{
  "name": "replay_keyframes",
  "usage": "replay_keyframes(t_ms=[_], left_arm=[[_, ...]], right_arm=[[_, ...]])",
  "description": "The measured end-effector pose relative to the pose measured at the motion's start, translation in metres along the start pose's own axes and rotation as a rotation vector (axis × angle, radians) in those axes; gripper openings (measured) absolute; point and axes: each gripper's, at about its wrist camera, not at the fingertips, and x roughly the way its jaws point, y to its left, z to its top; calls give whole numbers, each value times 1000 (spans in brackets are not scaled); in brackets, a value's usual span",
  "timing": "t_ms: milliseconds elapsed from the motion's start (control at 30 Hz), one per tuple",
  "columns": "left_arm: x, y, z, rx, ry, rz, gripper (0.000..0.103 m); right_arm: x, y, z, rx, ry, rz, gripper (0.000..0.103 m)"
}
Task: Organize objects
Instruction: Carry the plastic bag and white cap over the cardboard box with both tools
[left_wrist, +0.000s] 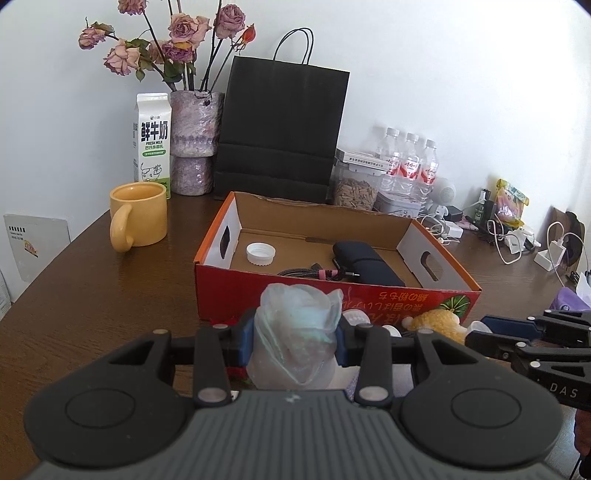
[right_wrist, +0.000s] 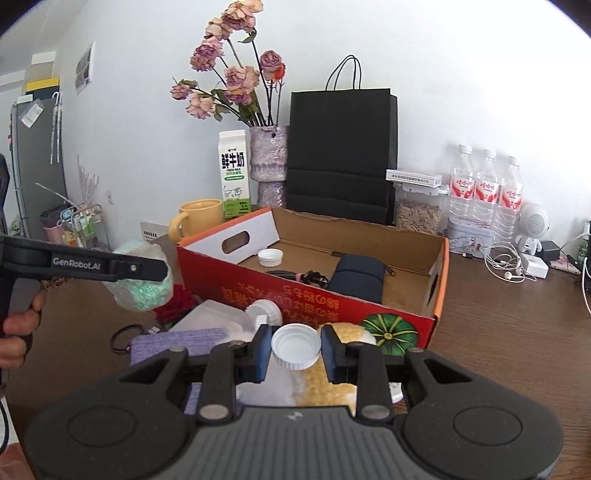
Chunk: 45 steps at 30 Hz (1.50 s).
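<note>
Cardboard box (right_wrist: 436, 266) is the landmark: just before its front wall, the left gripper (left_wrist: 295, 338) pinches a crumpled plastic bag (left_wrist: 299, 325) and the right gripper (right_wrist: 295, 349) clamps a white cap (right_wrist: 295, 345). Both seem mid-carry; next, probably lift over the wall and release inside.

gripping a crumpled plastic bag (left_wrist: 297, 332) between left gripper (left_wrist: 295, 338) fingers, lower centre, before the red cardboard box (left_wrist: 332, 295).

Dark wooden table (left_wrist: 92, 280) under cardboard box (left_wrist: 332, 299), yellow mug (left_wrist: 138, 216), 3 water bottles (left_wrist: 408, 166).
</note>
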Motion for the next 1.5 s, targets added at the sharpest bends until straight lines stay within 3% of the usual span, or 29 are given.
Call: replay_keyframes(t_ms=[300,633,1067,1500], left_arm=[[2,-13,4,9,-20,-43,41],[13,-16,18,8,-50,-58,41],[58,-22,62,5,-106,-43,41],[131,-14,91,-57,-64,28,41]], right_arm=[[14,26,21,-14,-30,41,27],[37,28,41,-10,-50,13,27],[81,2,78,-3,-97,-113,27],[137,-54,87,74,-62,-240,27]])
